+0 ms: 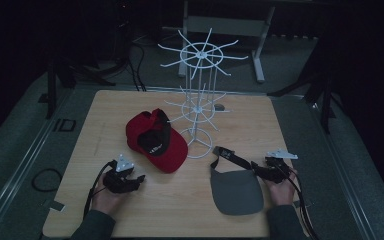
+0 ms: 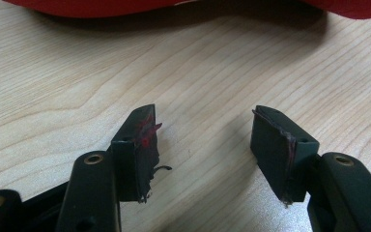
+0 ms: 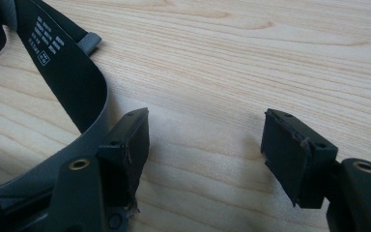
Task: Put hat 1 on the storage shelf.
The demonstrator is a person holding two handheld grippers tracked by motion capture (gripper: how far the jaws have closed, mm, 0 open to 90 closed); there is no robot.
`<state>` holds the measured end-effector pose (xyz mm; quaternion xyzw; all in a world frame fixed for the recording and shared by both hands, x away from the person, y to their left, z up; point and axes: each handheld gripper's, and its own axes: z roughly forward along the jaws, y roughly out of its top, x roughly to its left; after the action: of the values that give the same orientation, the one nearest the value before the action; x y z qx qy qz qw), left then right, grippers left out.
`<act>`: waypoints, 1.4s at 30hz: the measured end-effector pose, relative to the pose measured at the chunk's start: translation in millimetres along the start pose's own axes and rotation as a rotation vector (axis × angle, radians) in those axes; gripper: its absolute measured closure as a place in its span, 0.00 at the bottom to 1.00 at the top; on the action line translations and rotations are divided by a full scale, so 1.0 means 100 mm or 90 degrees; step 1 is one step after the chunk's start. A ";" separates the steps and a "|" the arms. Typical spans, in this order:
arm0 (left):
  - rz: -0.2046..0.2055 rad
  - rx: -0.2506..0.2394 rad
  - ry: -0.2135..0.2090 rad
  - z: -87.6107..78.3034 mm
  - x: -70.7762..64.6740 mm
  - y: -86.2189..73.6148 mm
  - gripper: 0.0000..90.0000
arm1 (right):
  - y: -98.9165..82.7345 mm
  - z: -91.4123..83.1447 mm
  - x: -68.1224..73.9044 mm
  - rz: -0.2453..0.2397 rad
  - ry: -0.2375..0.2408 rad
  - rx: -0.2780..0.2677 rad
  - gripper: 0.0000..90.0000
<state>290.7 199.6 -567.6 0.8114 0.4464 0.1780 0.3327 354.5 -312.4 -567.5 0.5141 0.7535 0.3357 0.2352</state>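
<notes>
Grippers, left [image 2: 203, 145] near red cap [image 1: 156, 140], right [image 3: 205, 154] beside grey visor [image 1: 237, 190] (both released, nothing between jaws)

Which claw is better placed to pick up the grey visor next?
Right. The right claw sits open beside the grey visor, its strap by one jaw. The left claw faces the red cap.

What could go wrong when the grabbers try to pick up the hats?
The right gripper is open with the grey visor's strap beside one jaw, not between them, so closing now would probably catch nothing. The left gripper is open over bare table, short of the red cap, so it may pinch only air. The white wire rack stands close behind the cap; a careless lift might knock it.
</notes>
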 end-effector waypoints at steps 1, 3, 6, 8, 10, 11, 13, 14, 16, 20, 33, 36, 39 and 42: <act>0.000 0.000 -0.001 0.00 0.00 0.00 0.48 | 0.00 0.00 0.00 0.000 0.001 0.000 0.37; 0.002 0.000 -0.004 0.00 0.00 0.00 0.47 | 0.00 0.00 0.00 -0.002 0.001 0.000 0.37; 0.000 -0.001 -0.004 0.00 0.00 0.00 0.46 | 0.00 0.00 0.00 -0.004 0.003 0.001 0.36; -0.001 0.000 -0.003 0.00 -0.01 0.00 0.46 | 0.00 0.00 0.00 -0.005 0.004 0.001 0.35; -0.004 0.005 -0.001 0.00 -0.01 0.01 0.46 | 0.00 0.00 0.00 -0.006 0.005 0.002 0.35; -0.005 0.007 0.001 -0.01 -0.02 0.01 0.46 | 0.00 0.00 0.00 -0.007 0.005 0.001 0.34; -0.010 0.009 0.006 -0.01 -0.02 0.01 0.48 | 0.00 0.00 0.00 -0.007 0.006 0.002 0.34; -0.013 0.009 0.006 -0.01 -0.02 0.01 0.49 | 0.00 0.00 0.00 -0.008 0.007 0.002 0.34; -0.021 0.013 0.001 -0.02 -0.01 0.02 0.49 | 0.00 0.00 0.00 -0.009 0.008 0.002 0.33; -0.030 0.016 -0.010 -0.06 -0.03 0.04 0.56 | 0.00 0.00 0.00 -0.010 0.009 0.003 0.33; -0.027 -0.036 -0.050 -0.18 -0.24 0.31 0.57 | 0.00 0.00 0.01 -0.010 0.010 0.003 0.33; -0.029 -0.039 -0.052 -0.17 -0.27 0.34 0.56 | 0.00 0.00 0.01 -0.010 0.010 0.003 0.33; -0.031 -0.038 -0.058 -0.15 -0.31 0.38 0.54 | 0.00 0.00 0.01 -0.010 0.011 0.003 0.33; -0.040 -0.032 -0.074 -0.12 -0.33 0.41 0.50 | 0.00 0.00 0.01 -0.008 0.011 0.002 0.33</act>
<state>291.1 160.9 -530.3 0.7975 0.4467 0.1310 0.3837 354.6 -311.4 -567.7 0.5067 0.7595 0.3370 0.2300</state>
